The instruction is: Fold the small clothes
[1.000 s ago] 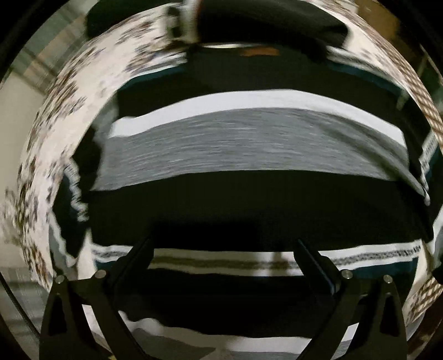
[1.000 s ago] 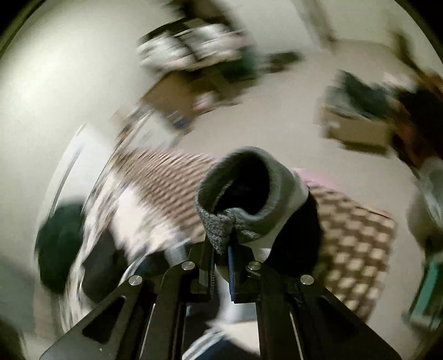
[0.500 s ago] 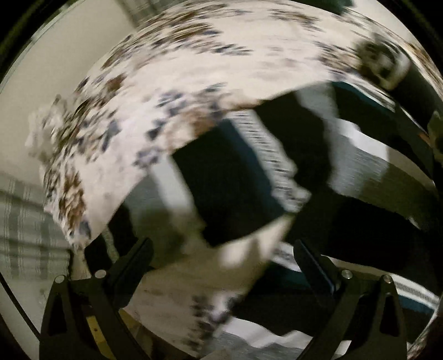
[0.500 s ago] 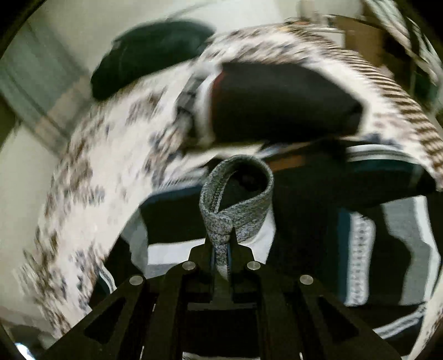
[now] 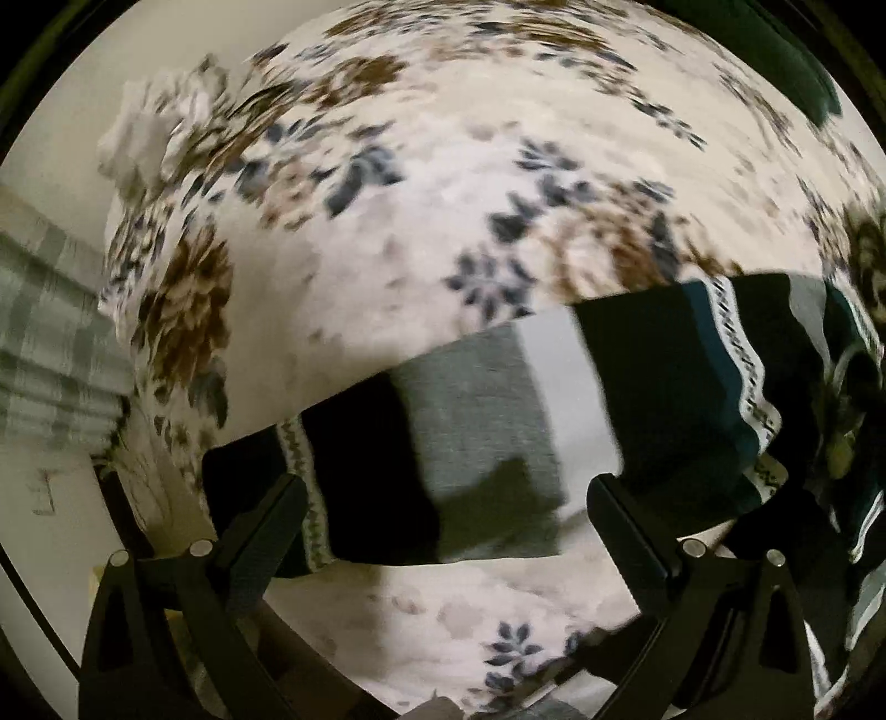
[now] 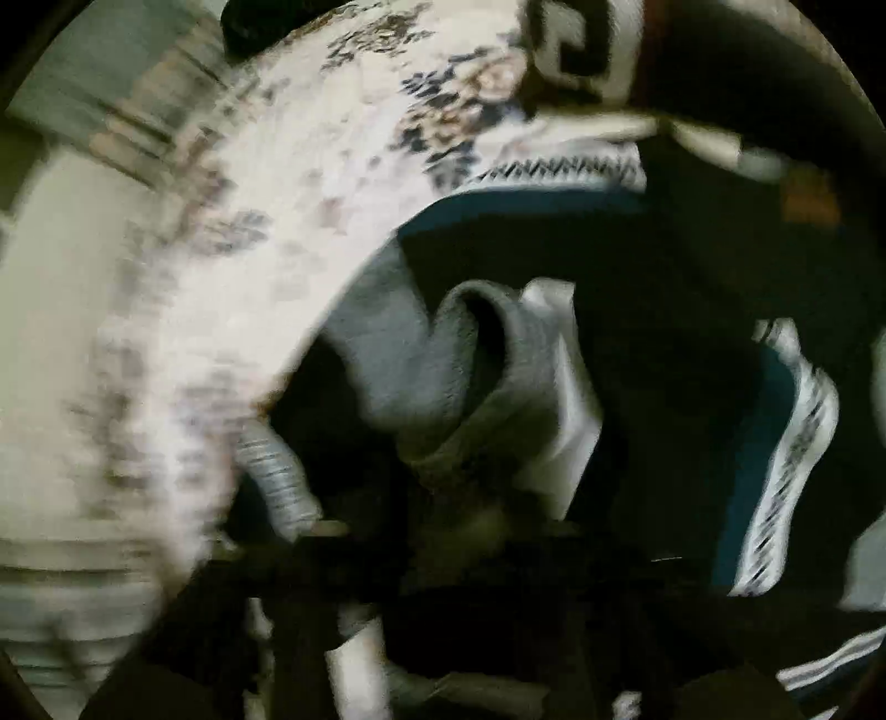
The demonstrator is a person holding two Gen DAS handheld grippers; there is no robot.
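- Two grippers over one striped garment: my left gripper [image 5: 446, 531] stands with its jaws spread wide and nothing between the pads, pointing down at the sleeve [image 5: 470, 443] that lies flat across the floral bedspread [image 5: 387, 221].
- My right gripper [image 6: 443, 531] is a dark blur at the bottom of its view; its jaws are opening, and the grey cuff [image 6: 482, 376] sits right in front of them, though I cannot tell whether the pads touch it.
- That cuff, rolled into a loop, rests on the dark body of the striped sweater [image 6: 664, 332], which suggests this sleeve has been carried inward over the torso, one fold judged as just laid.
- The other sleeve, banded black, grey and white, is stretched straight out away from the body, so I judge that fold as not yet done.
- After that, the body would need folding over itself; the sweater looks bunched and uneven where the teal and patterned stripes curve at the right.
- Farther out, another dark folded item with a white patterned band [image 6: 581, 50] lies at the top edge of the bedspread; whether it is finished work I cannot say.
- Overall, I put this garment at an early to middle stage.
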